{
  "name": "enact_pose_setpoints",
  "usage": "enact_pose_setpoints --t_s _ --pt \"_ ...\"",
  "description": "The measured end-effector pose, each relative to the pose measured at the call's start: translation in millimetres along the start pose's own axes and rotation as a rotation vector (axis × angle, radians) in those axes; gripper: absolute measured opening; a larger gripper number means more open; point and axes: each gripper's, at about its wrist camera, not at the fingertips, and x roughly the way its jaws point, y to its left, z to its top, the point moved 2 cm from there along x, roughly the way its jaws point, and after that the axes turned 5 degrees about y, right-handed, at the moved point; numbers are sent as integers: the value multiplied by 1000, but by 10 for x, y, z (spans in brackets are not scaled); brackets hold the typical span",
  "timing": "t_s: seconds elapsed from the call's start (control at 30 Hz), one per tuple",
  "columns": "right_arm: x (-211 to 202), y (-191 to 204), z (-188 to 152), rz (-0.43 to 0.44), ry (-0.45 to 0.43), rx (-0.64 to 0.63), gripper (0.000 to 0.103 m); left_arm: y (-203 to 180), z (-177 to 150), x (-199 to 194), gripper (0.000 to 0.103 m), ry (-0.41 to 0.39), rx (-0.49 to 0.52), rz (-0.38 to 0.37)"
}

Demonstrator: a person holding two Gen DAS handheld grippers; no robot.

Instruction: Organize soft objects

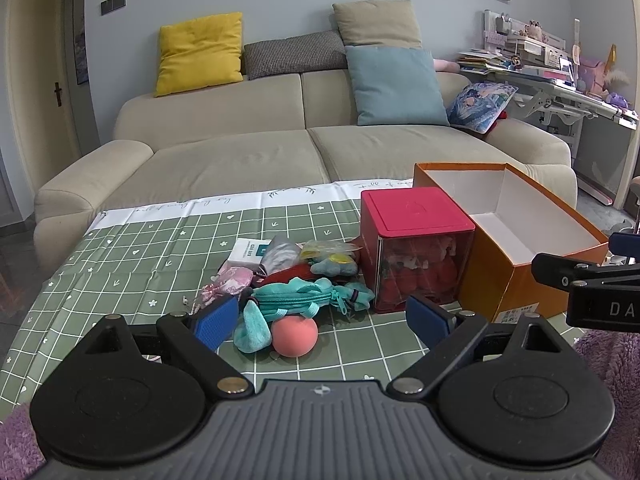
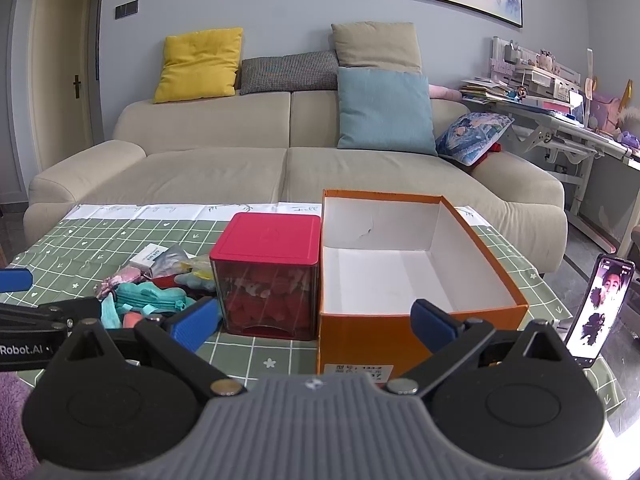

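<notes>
Left gripper [image 1: 320, 320] and right gripper [image 2: 314, 324]: both spread wide, holding nothing. One toy pile [image 1: 288, 280] lies left of one red box [image 1: 416, 248] and one orange box [image 2: 420, 276]. One phone [image 2: 600, 308] shows only in the right view, far right.

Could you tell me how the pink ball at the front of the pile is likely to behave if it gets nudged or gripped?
The pink ball is round and sits on flat tablecloth, so a nudge would probably send it rolling. Its matte surface suggests foam, likely light and squashy. The teal pouch touching it may check a roll that way. The left hand-held gripper is open behind it.
</notes>
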Motion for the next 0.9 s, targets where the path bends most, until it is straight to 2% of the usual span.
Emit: enact_pose_setpoints --t_s 0.9 --pt "23 -26 21 0 22 5 100 1 -6 -4 103 1 2 -1"
